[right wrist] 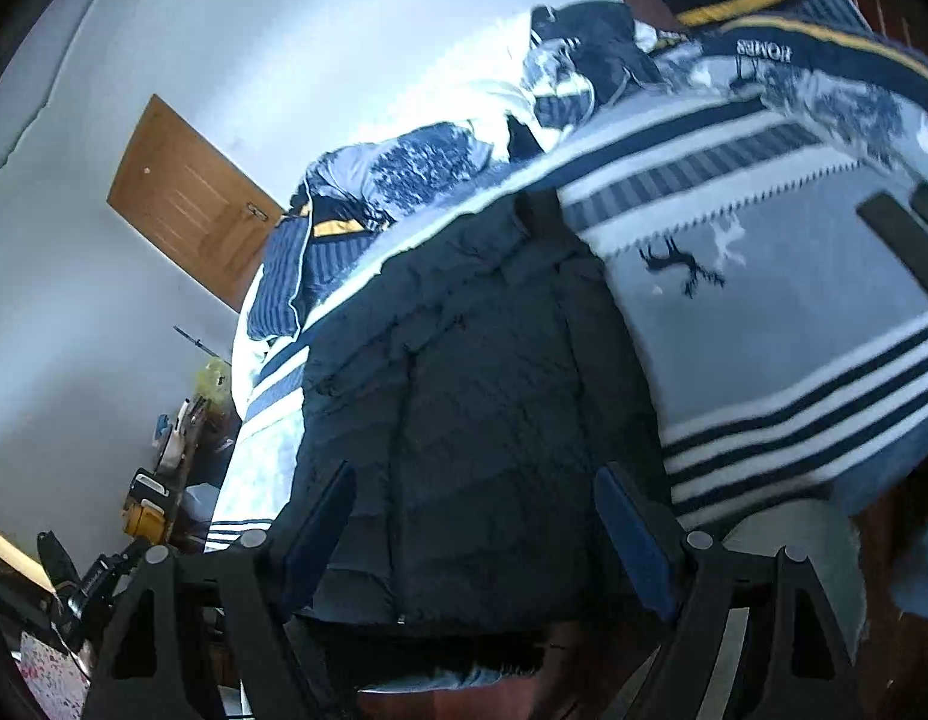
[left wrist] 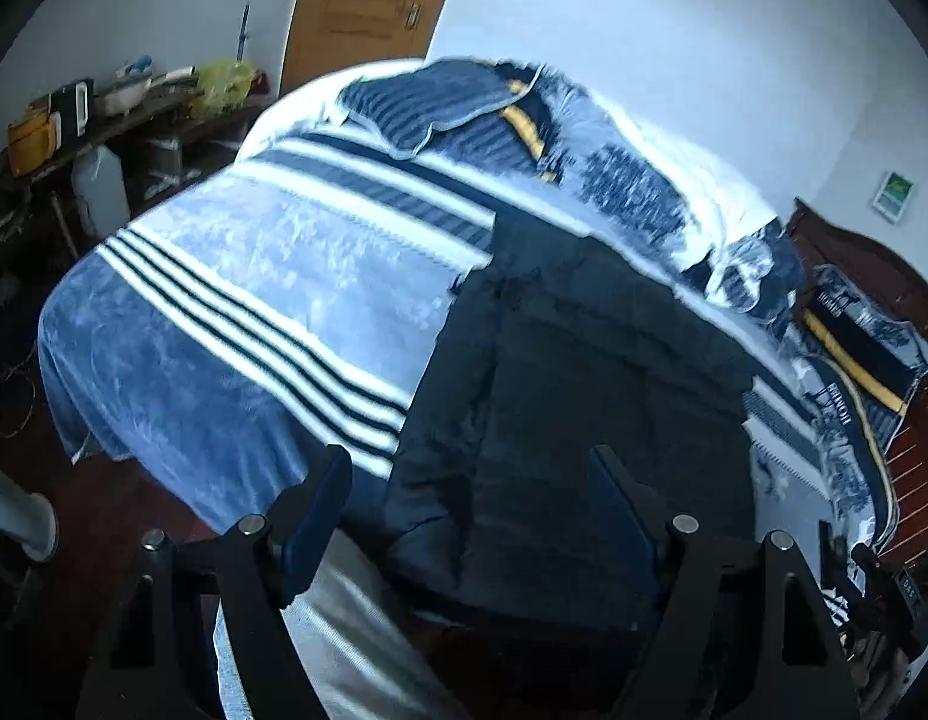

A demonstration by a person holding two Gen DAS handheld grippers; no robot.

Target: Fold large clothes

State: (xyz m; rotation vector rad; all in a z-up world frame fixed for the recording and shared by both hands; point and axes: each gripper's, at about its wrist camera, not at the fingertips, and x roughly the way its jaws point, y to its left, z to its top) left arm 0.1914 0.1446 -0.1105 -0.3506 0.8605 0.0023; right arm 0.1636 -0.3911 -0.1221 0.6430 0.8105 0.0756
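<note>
1. Left tool (left wrist: 473, 483) and right tool (right wrist: 476, 498), nearest the cameras: both stand wide open, with nothing gripped between the blue pads.
2. Bed (left wrist: 236, 276): covered by a blue blanket with white and dark stripes; rumpled bedding is heaped at its far end.
3. Dark quilted jacket (left wrist: 584, 372): lies flat on the bed near its front edge, ahead of both tools and clear of them.
4. Wooden door (left wrist: 362, 0): shut, in the white wall behind the bed.
</note>
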